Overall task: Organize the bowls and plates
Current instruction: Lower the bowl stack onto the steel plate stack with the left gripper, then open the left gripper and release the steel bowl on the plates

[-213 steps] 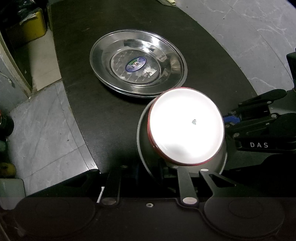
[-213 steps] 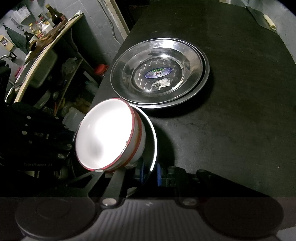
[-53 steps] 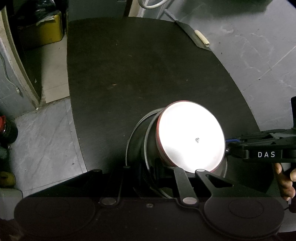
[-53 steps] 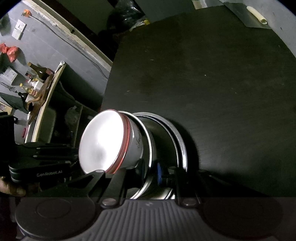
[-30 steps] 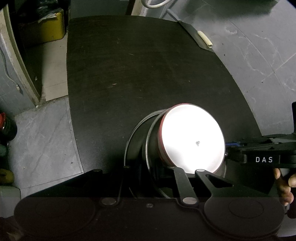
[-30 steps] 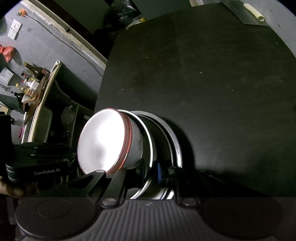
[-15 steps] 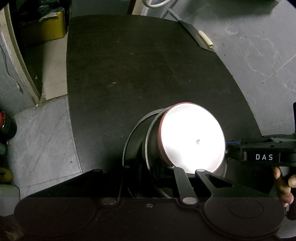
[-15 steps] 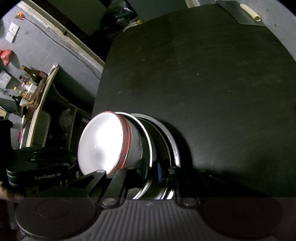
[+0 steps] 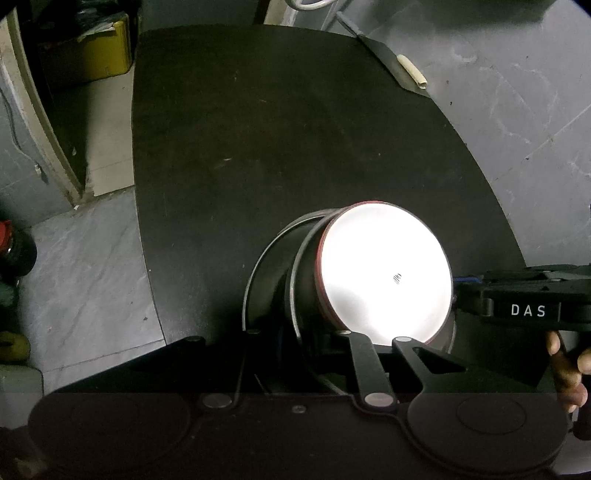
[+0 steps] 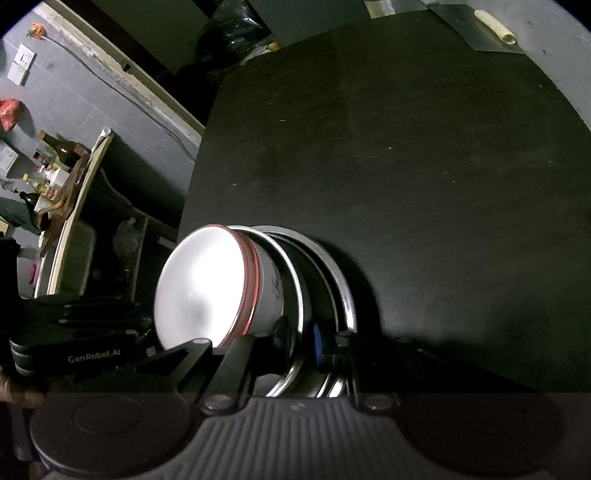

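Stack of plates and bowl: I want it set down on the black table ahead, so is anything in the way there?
Nothing visible does. The black table ahead of the stack shows bare. Only a dark flat object with a pale handle lies at its far right corner, well aside.

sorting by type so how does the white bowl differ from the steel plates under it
The white bowl is deep, white with a red rim band; the steel plates are shallow, bare shiny metal and wider. The bowl sits on top; the plates lie beneath it. All are round and stacked together, gripped at both sides.
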The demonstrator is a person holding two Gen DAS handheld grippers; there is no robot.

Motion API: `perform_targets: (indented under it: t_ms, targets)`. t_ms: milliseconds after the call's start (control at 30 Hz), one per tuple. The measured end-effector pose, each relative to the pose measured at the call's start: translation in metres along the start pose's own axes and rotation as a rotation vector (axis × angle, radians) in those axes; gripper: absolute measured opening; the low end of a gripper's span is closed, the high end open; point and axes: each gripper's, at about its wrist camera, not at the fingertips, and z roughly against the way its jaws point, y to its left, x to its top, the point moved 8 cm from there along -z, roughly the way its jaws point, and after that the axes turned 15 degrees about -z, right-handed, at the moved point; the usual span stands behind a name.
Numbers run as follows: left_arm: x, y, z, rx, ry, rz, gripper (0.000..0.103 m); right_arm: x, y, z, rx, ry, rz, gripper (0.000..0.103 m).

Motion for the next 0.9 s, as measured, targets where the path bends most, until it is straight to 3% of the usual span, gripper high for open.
perform_targets:
  t_ms: [533,900]
  targets:
    - [0.001,-0.007,0.002,0.048,0.002,-0.012,0.018,-0.002,-0.002,0.003,-0.020,-0.036,-0.001,0.016]
    - [-0.001,-0.004,0.017,0.084,-0.039,0.011,0.031,-0.007,0.004,0.006,-0.059,-0.089,0.029,0.019]
